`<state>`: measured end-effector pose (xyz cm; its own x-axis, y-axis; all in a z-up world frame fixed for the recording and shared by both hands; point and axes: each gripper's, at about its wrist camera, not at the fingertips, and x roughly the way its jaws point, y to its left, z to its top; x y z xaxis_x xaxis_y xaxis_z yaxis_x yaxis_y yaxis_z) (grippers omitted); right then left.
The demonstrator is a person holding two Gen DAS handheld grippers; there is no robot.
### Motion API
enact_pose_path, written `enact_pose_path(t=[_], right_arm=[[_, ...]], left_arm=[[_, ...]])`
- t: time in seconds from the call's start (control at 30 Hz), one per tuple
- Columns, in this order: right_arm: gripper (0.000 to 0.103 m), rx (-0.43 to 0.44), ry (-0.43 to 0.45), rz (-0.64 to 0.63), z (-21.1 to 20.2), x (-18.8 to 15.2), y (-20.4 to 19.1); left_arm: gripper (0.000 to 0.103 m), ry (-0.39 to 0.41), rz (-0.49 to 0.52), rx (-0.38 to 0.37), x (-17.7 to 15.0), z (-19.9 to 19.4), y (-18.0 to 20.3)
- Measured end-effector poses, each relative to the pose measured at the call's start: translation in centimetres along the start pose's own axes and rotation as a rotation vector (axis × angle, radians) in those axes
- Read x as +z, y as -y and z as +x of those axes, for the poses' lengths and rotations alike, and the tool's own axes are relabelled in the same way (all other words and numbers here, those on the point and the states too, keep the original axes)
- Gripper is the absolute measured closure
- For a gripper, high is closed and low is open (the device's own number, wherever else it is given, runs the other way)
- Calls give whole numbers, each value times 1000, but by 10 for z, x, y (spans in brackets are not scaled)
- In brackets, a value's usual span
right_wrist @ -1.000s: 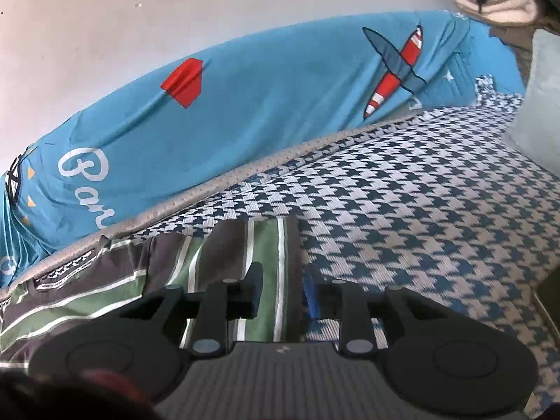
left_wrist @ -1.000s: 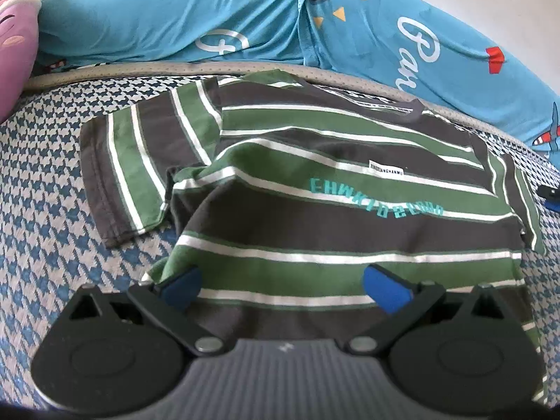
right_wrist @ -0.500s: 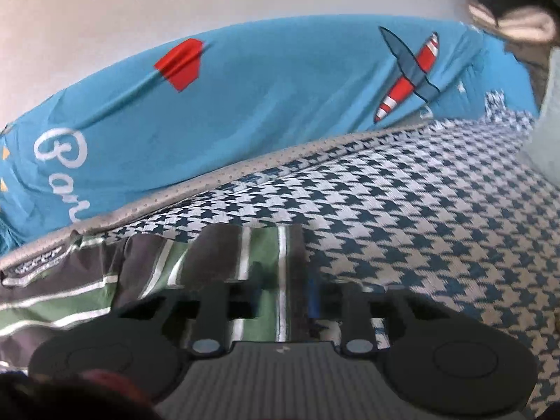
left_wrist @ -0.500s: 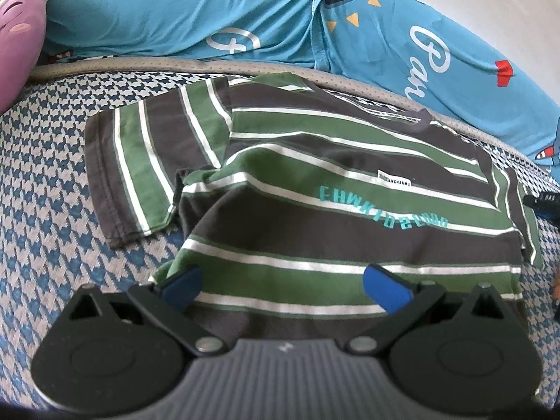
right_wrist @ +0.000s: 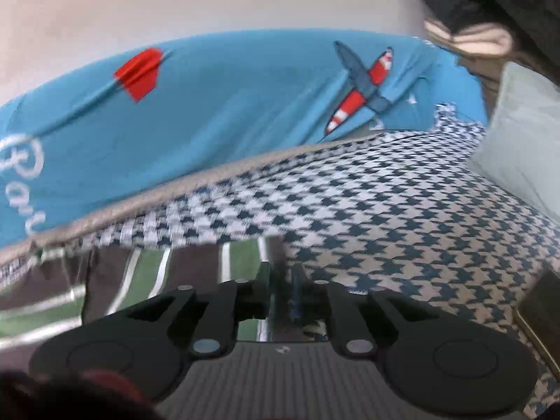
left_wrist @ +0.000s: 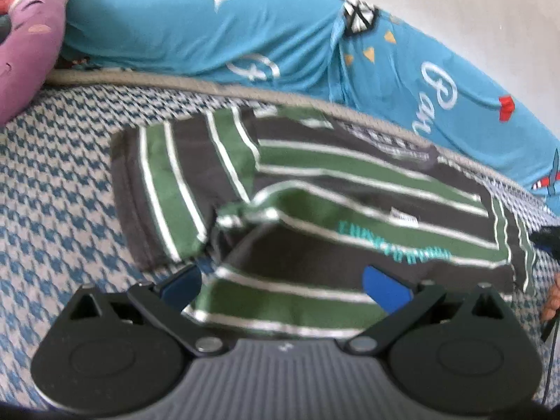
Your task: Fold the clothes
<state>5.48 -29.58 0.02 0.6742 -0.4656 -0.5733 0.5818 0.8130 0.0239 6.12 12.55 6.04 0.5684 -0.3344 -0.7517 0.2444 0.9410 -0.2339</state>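
Observation:
A T-shirt [left_wrist: 350, 182] striped green, dark brown and white lies front up on the houndstooth bed cover [left_wrist: 59, 189], collar toward the wall. Its left sleeve is spread flat, and the cloth bunches near that armpit. My left gripper [left_wrist: 283, 287] is open just above the shirt's lower part, with its blue fingertips [left_wrist: 385, 288] far apart and nothing held. In the right wrist view my right gripper [right_wrist: 281, 287] is shut on the edge of the shirt's [right_wrist: 241, 259] right sleeve. That gripper shows as a dark shape [left_wrist: 546, 238] at the right edge of the left wrist view.
A long blue printed bolster [left_wrist: 245, 35] runs along the wall behind the shirt. A purple plush [left_wrist: 24, 42] sits at far left. A pale pillow [right_wrist: 525, 147] and a dark flat object [right_wrist: 539, 297] lie to the right, on houndstooth cover [right_wrist: 402, 217].
My left gripper has moved forward over the shirt, still open. The cloth near the left armpit bunches more. My right gripper's fingers have closed tighter on the sleeve edge.

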Motion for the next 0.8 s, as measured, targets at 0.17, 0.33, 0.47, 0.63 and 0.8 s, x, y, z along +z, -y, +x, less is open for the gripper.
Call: enact_pose_path(t=[0.17, 0.33, 0.47, 0.63, 0.8], right_arm=[[88, 54, -7, 40, -18, 7, -7], [86, 141, -62, 93, -31, 7, -15], [81, 176, -89, 75, -44, 2, -29], [80, 239, -110, 52, -65, -5, -47], [77, 319, -126, 79, -93, -7, -60]], left_arm=[[0, 52, -67, 33, 15, -13, -29], [0, 70, -164, 63, 23, -17, -63], [0, 78, -199, 92, 31, -14, -82], [0, 60, -258, 89, 41, -6, -104], [0, 50, -295, 87, 54, 9, -122]])
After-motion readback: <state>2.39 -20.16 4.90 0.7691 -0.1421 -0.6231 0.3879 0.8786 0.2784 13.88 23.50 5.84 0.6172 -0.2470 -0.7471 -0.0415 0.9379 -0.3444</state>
